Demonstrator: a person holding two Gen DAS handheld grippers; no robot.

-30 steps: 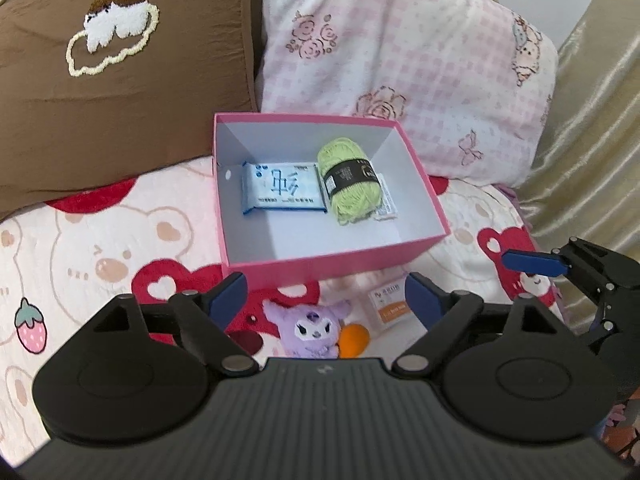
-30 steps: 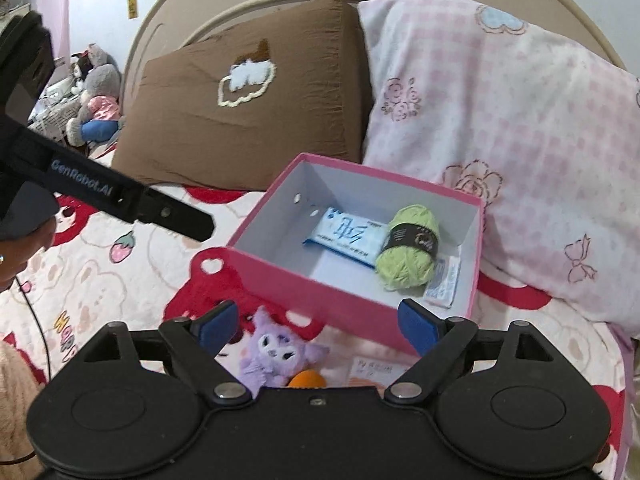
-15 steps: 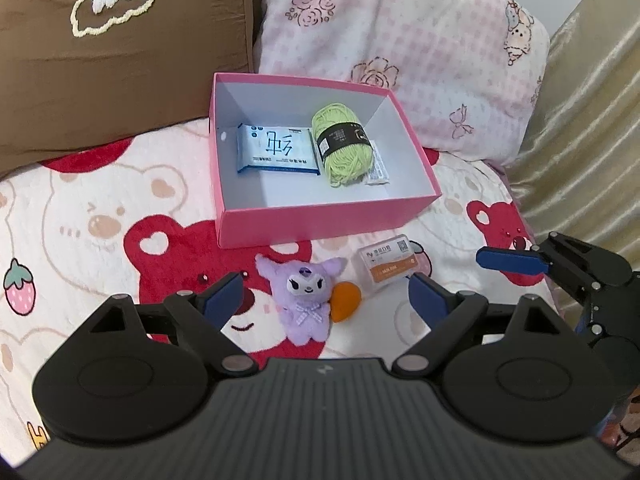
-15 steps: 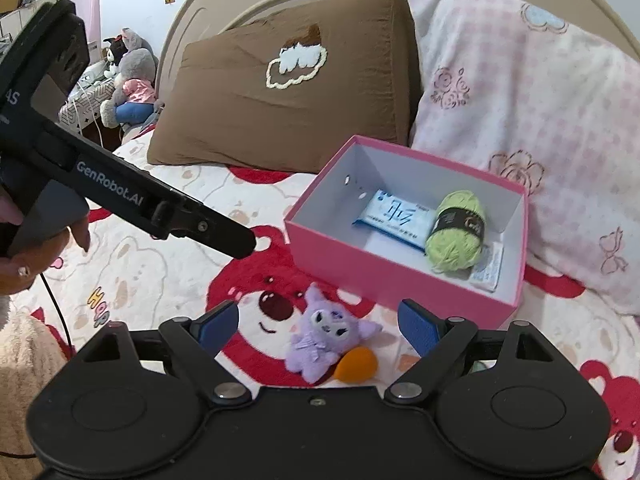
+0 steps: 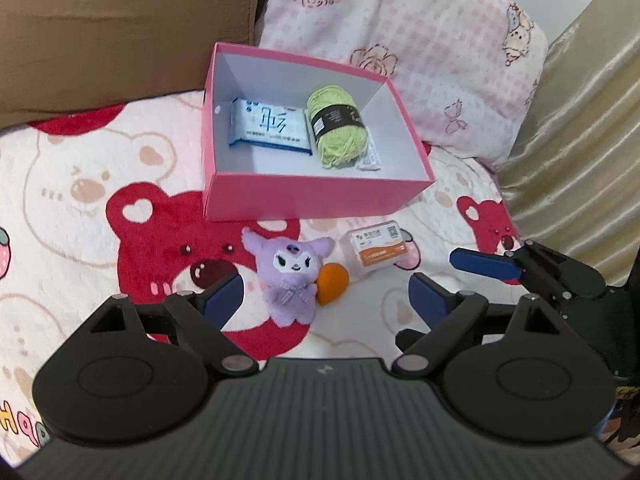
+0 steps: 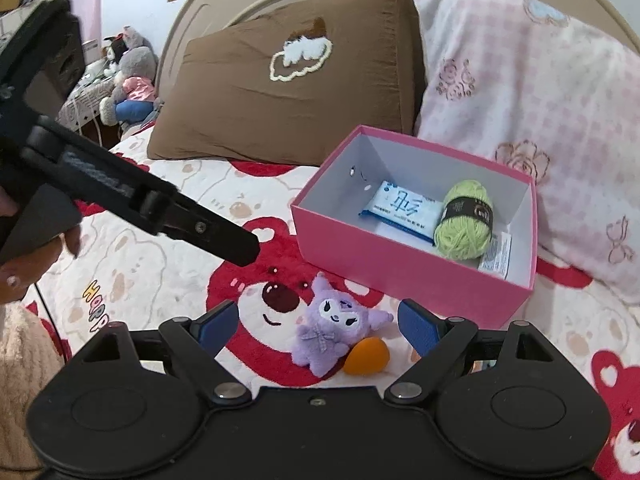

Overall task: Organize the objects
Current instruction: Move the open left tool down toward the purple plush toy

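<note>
Left wrist view puts the purple plush toy (image 5: 290, 276) on the bed blanket (image 5: 80, 216), just ahead of the left gripper (image 5: 326, 294) and a little left of its centre line, lying between its spread fingers (image 5: 222, 294), which grip nothing. The toy's long axis runs near to far, head toward the pink box (image 5: 312, 196). An orange ball (image 5: 332, 278) touches its right side; a small plastic case (image 5: 374, 248) lies further right. The right gripper (image 6: 318, 322), also wide open and empty, has the toy just ahead too, so either hand seems equally near. The toy is soft and fuzzy, the box stiff card holding a tissue pack (image 5: 270, 130) and green yarn (image 5: 336, 128).
</note>
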